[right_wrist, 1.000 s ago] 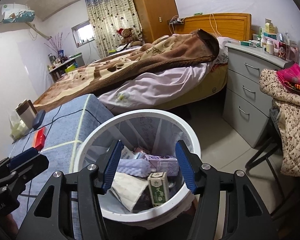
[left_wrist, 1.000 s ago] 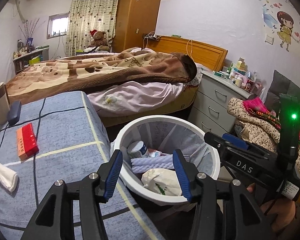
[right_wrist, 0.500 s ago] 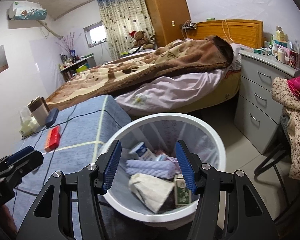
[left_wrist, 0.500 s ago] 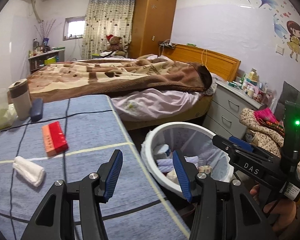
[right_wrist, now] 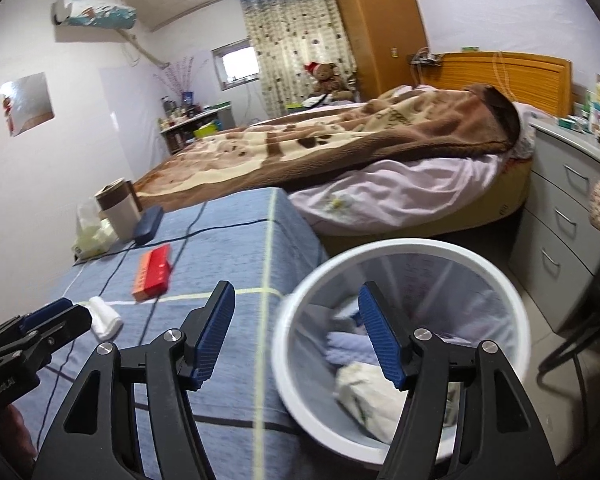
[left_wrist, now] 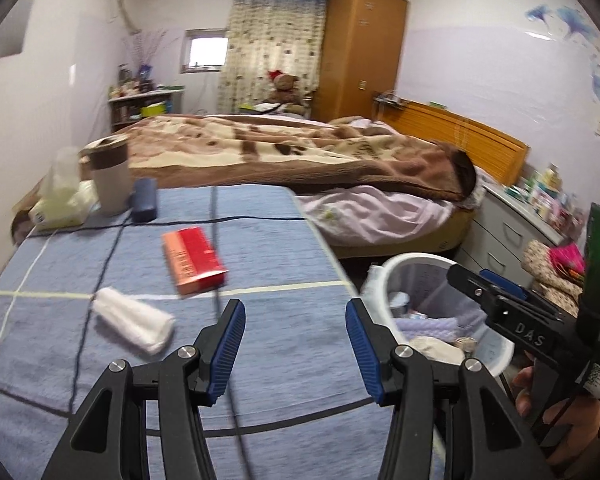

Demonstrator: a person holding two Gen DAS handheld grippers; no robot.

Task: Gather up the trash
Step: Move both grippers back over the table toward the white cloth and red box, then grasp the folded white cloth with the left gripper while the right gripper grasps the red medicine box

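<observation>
A white roll of tissue (left_wrist: 134, 325) and a red box (left_wrist: 192, 259) lie on the blue table cloth (left_wrist: 260, 248). My left gripper (left_wrist: 296, 344) is open and empty above the table, right of the tissue roll. My right gripper (right_wrist: 296, 334) is open and empty, over the table edge and the rim of the white trash bin (right_wrist: 404, 336). The bin (left_wrist: 428, 264) stands beside the table and holds several pieces of trash. The tissue roll (right_wrist: 105, 322) and the red box (right_wrist: 153, 272) also show in the right wrist view.
A cup (left_wrist: 109, 178), a dark case (left_wrist: 144, 199) and a tissue pack (left_wrist: 60, 204) stand at the table's far left. Black cables (left_wrist: 216, 224) cross the table. A bed (left_wrist: 300, 160) lies behind. Grey drawers (right_wrist: 560, 220) stand right of the bin.
Both grippers have swung left, away from above the bin toward the table. The tissue roll and red box now sit closer to the left gripper. Both stay open.
</observation>
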